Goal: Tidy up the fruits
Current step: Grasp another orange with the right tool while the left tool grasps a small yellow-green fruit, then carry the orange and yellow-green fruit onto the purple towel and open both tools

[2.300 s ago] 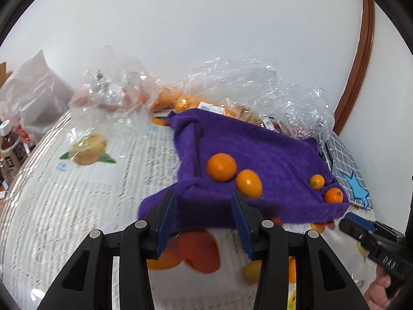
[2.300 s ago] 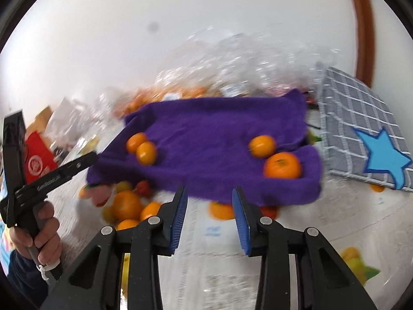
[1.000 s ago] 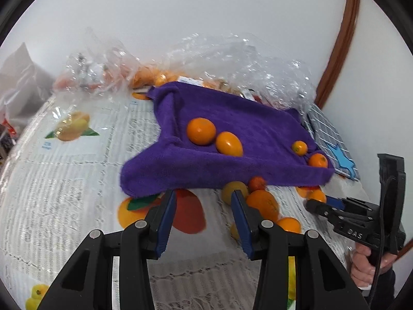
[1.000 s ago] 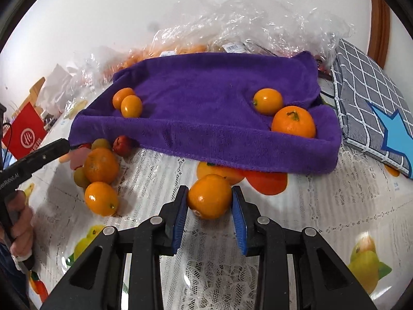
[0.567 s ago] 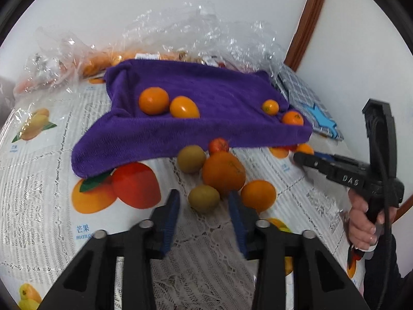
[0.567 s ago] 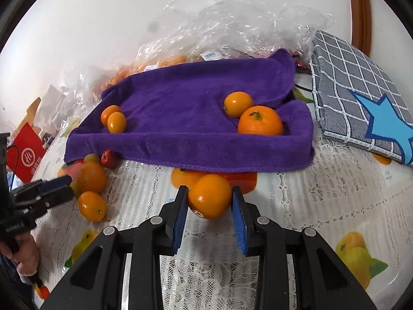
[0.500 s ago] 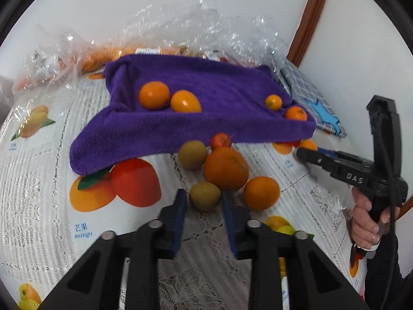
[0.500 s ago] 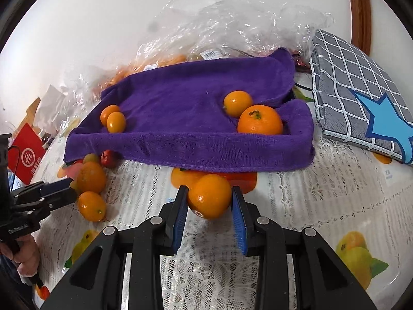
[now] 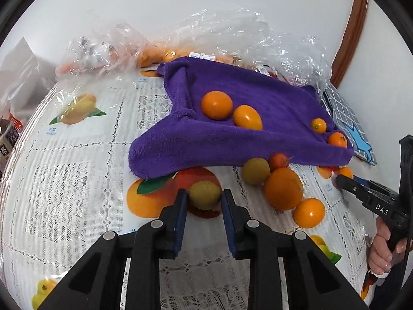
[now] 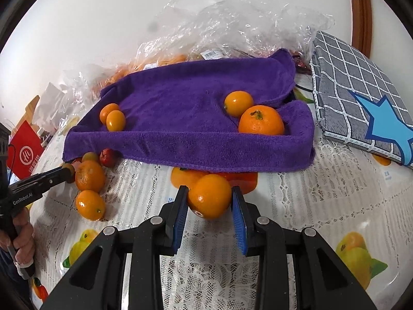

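A purple towel (image 9: 247,118) lies on the table with several oranges on it, two at its left (image 9: 216,104) and two small ones at its right (image 9: 318,125). My left gripper (image 9: 202,200) is shut on a yellow-green round fruit (image 9: 204,193), held just in front of the towel's near corner. My right gripper (image 10: 209,201) is shut on an orange (image 10: 209,196) in front of the towel (image 10: 196,118). Loose fruit (image 9: 282,192) sits on the tablecloth beside the towel, also in the right wrist view (image 10: 90,175).
Crumpled clear plastic bags (image 9: 232,33) with more fruit lie behind the towel. A grey checked cloth with a blue star (image 10: 361,95) lies at the right. A red package (image 10: 24,152) stands at the far left. A white wall is behind the table.
My left gripper closed on the yellow-green fruit and carried it left, away from the loose pile. My right gripper still holds its orange in about the same place.
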Action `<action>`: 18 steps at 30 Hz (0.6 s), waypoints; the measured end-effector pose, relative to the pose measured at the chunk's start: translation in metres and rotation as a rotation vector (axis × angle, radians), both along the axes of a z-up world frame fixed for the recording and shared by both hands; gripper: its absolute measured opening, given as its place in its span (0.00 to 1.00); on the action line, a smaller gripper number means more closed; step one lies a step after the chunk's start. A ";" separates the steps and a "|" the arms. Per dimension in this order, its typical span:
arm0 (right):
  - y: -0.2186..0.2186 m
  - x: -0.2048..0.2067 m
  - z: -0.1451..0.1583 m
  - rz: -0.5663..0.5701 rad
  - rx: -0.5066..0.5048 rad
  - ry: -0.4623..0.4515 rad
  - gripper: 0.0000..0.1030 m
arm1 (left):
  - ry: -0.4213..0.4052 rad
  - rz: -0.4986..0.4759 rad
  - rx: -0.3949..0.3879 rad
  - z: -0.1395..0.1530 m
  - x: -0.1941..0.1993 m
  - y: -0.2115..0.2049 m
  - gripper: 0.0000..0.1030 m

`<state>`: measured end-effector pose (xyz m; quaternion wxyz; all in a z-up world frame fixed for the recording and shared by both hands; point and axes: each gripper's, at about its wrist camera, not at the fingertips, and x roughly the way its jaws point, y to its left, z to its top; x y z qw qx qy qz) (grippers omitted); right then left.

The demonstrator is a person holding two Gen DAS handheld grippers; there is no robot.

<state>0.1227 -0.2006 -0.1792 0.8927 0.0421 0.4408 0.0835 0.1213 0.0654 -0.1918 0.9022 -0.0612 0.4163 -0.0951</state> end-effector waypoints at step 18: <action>0.003 0.003 -0.003 0.010 -0.028 0.017 0.32 | 0.011 0.032 -0.026 -0.004 0.013 -0.001 0.25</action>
